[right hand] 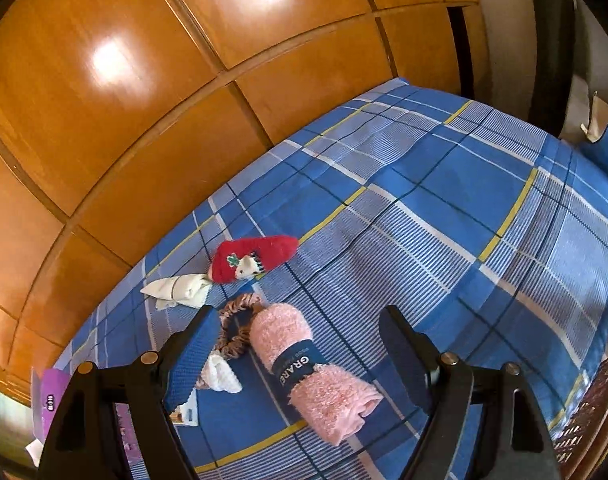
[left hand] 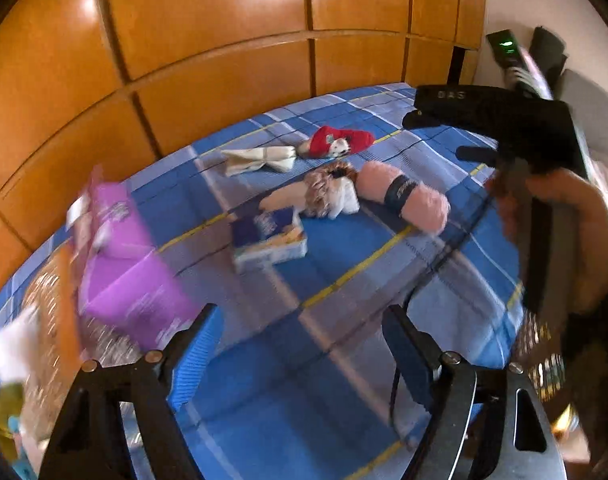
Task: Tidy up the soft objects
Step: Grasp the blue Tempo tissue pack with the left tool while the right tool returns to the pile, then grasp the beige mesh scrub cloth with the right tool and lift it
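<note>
Task looks barely started: every soft item I can see lies loose on the bed (right hand: 444,200), nothing grouped or stowed yet, as far as these views show. Left to right in the left view: a purple box (left hand: 131,276) stands at the bed's left edge, blurred, contents unreadable; a small blue-and-white packet (left hand: 269,242) lies near the middle; behind it a cream cloth (left hand: 259,158), crumpled; next a brown scrunchie (left hand: 324,192) touching a small white cloth (left hand: 346,200); a red sock (left hand: 336,140) with a white figure on it further back; then the pink rolled towel (left hand: 404,196) with a dark band, fluffy, roll intact. Left tool (left hand: 304,344) hovers above the bed, jaws wide, nothing between them. Right tool (right hand: 299,344) is spread wide too, empty, lined up over the pink rolled towel, which sits between its fingers in that view but not touching them. My read: towel is the next pick; remaining items all left to sort.
</note>
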The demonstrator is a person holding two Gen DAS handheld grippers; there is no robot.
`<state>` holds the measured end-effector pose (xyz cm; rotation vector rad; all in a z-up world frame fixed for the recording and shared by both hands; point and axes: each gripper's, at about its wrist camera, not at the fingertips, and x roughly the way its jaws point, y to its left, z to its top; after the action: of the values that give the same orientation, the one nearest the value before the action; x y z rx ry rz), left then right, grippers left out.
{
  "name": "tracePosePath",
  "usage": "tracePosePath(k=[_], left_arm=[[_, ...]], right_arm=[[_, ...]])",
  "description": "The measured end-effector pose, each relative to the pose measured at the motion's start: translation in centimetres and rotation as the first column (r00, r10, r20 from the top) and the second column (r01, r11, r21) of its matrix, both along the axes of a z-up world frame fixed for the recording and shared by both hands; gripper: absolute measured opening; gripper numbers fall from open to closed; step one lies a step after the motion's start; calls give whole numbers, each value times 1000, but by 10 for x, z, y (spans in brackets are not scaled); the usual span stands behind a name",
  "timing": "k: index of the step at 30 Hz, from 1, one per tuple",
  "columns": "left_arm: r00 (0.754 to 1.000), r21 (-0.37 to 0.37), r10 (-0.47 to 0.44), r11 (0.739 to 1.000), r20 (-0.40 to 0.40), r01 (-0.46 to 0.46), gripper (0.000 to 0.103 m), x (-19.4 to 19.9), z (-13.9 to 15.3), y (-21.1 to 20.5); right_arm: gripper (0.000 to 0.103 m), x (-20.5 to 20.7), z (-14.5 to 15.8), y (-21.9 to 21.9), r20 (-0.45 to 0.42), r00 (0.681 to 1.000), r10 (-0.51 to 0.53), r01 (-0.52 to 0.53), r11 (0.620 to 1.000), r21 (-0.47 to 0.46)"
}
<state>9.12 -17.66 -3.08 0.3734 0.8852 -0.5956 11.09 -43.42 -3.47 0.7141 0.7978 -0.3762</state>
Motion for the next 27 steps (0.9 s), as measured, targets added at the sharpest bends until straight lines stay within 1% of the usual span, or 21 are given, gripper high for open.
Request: tracePosePath(k=[1,2,4,5,8,13,18,19,20,21,22,24,27], left_arm=[[1000,19,15,1000,2,-15,87,9,-3,-11],[1000,31,22,999,-4,-22,94,17,-7,-19],[999,54,54,997,-4,-54,99,33,-13,-29],[997,79,75,994,-12,-74,99,44,-19,-36],[993,96,108,990,-44,-104,99,69,-33,-46],[983,142,176,976,-62,-166,99,105,-57,-53],[982,181,177,970,-59,-164,99,120,-77,-58],[981,182,182,969,-69,-167,92,122,-81,-57],[977,175,190,969,-97,-171,76,125,-86,-54],[973,157,196,972,-125,-175,75,127,-89,-51],[974,135,193,975,-121,-177,74,125,-88,-49],[982,134,161,980,-99,-147,74,117,-86,-49],[993,129,92,988,-79,-81,74,92,-85,-47]], right_arm=[[83,0,0,0,4,1000,3,-3,1000,8],[83,0,0,0,9,1000,7,-7,1000,17],[83,0,-1,0,14,1000,15,-15,999,30],[83,0,-1,1,16,1000,18,-19,999,37],[83,1,-3,1,22,999,27,-28,998,58],[83,2,-6,2,30,998,51,-54,994,91],[83,5,-7,6,24,997,76,-78,992,101],[83,5,-7,6,23,997,76,-78,992,102],[83,6,-8,6,21,997,74,-76,992,104],[83,6,-9,6,18,997,73,-75,991,107],[83,6,-9,6,15,997,75,-76,991,112],[83,7,-10,7,12,997,81,-82,990,113],[83,8,-11,7,6,996,88,-88,990,115]])
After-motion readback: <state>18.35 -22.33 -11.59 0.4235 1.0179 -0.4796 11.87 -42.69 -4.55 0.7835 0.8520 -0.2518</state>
